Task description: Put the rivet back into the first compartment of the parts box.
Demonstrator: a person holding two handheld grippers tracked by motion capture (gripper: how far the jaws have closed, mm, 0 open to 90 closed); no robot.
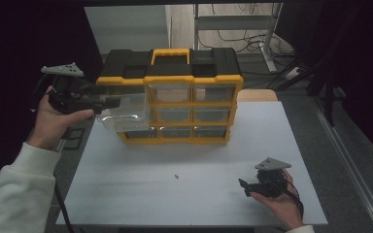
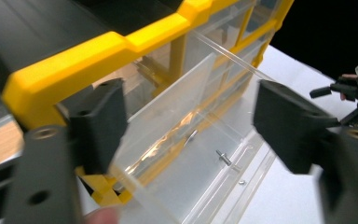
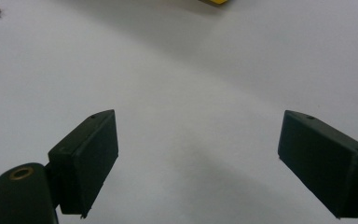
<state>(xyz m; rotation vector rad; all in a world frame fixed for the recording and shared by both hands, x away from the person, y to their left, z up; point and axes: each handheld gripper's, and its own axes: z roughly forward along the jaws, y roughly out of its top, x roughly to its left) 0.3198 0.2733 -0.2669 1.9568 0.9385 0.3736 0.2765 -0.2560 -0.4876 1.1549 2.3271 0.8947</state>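
We found the left claw held level at the upper left of the yellow organizer, with its jaws spread wide on either side of the clear drawer. In the left gripper view, the drawer sat between the jaws without visible pressure from either pad, so we recorded the claw as open and gripping nothing. The drawer stood pulled out from the left column of the organizer, and a small bolt lay on its floor. The right claw rested low over the white table near its right front, its jaws wide apart and holding nothing. A small screw lay on the table, well apart from both claws.
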